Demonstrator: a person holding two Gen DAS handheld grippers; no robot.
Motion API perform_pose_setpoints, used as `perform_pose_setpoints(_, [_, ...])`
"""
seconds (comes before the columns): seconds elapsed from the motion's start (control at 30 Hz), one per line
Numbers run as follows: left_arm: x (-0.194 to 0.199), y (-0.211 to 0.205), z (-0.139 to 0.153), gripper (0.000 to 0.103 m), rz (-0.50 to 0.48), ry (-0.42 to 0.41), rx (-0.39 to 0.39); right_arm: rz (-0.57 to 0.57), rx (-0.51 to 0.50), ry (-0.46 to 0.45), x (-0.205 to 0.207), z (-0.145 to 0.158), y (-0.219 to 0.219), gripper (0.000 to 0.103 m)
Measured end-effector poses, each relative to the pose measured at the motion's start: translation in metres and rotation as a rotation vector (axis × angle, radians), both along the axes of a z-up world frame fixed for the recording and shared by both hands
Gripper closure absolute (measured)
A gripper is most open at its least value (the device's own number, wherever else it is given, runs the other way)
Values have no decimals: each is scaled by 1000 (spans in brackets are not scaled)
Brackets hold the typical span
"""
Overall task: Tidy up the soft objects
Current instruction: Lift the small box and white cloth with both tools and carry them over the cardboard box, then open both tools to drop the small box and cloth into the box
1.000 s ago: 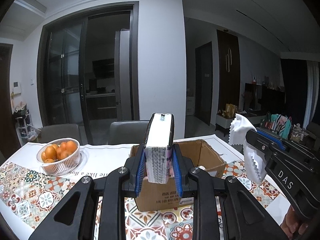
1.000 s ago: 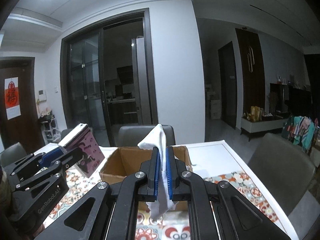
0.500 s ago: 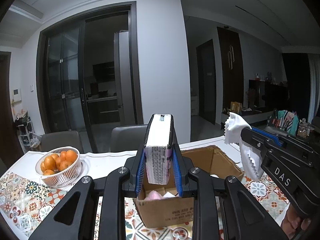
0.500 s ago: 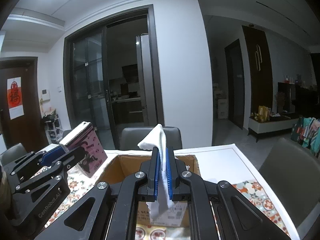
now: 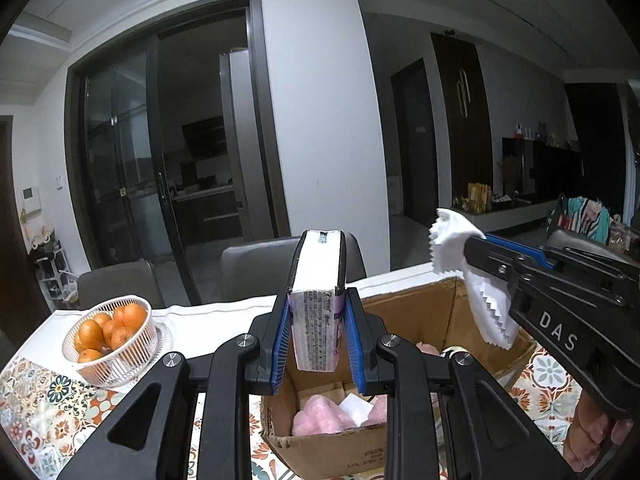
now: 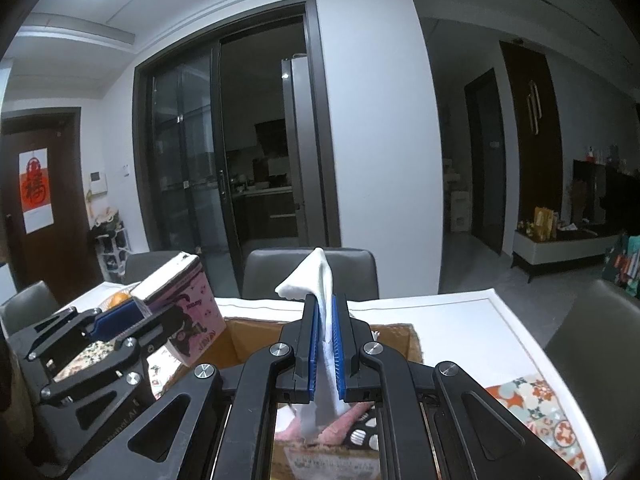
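Box (image 5: pixel 404 444) on the table already has pink soft things (image 5: pixel 316 420) inside, and two more wait just above the box, a tissue pack (image 5: pixel 318 320) squeezed in the left gripper (image 5: pixel 318 344) and a white cloth (image 6: pixel 326 344) pinched tight in the right gripper (image 6: pixel 325 354).

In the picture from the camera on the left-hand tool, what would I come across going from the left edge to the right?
Basket of oranges → pack of tissues clamped in the left gripper, over the cardboard box → white cloth pinched in the right gripper → the hand holding it.
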State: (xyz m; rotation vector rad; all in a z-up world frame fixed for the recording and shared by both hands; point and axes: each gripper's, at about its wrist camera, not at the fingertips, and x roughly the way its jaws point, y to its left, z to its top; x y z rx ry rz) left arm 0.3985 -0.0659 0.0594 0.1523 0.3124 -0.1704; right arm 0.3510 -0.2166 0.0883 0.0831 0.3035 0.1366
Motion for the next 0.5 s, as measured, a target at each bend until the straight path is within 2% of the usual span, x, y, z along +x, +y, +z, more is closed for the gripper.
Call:
perform_pose_setpoints(0.27, [24,-3,-14,77,-23,73,-2,51,30,104,33,-22,2,95])
perform_pose_setpoints(0.5, [35,-13,-31,77,-67,140,33,73,48,192,50,-41,1,95])
